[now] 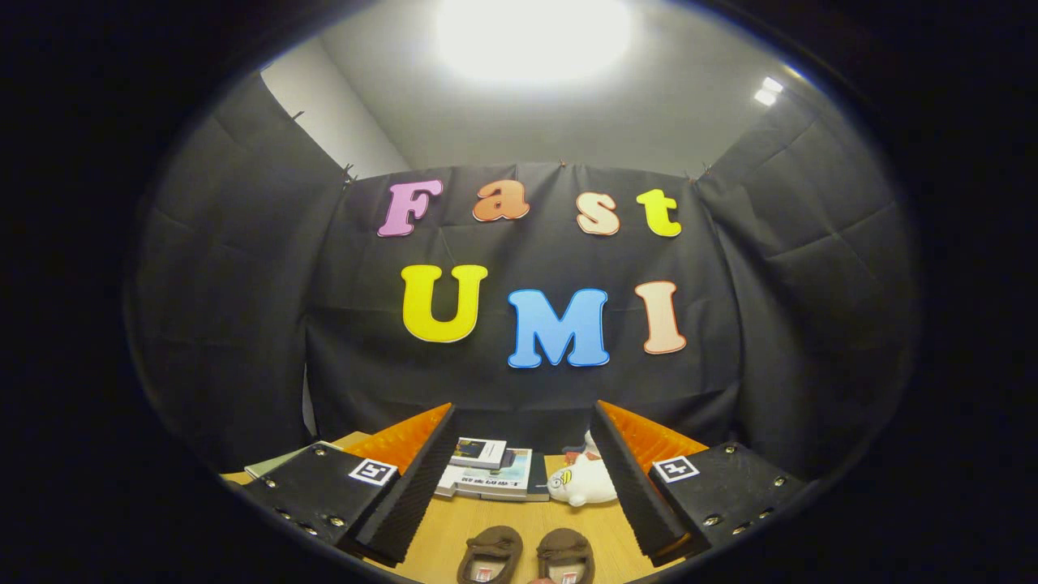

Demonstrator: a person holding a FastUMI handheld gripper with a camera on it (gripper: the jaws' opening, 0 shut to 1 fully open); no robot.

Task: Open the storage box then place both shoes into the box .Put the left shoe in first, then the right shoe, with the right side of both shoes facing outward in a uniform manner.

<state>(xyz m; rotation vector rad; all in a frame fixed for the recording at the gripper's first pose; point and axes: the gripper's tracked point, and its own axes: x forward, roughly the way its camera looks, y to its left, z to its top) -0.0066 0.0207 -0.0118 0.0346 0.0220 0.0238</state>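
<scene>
The gripper (pixel 525 487) is held level above a wooden table (pixel 454 531) with its fingers spread wide and nothing between them. Just below and between the fingers sit the two brown slippers (pixel 527 556), side by side and close together but apart, near the table's front edge. Their rounded toes point away from the gripper toward the booth wall, so each one's long axis runs straight ahead along the fingers; the heel ends are cut off from sight, and pale insoles show at the openings. Taking them as a normally set pair, the left slipper (pixel 490 556) would be the left shoe and the right slipper (pixel 565 556) the right, though the shapes are too alike to be sure.

Beyond the fingers lies a stack of books (pixel 491 470), and beside it a white plush toy (pixel 581 480) near the right finger.

The storage box cannot be placed from here, so opening looks not yet done. The risks, as I judge them: picking the wrong slipper first, since the two look alike; catching both at once with jaws this wide, because they sit so close; and a soft upper folding under a pinch, twisting the slipper so its right side fails to face outward.
</scene>
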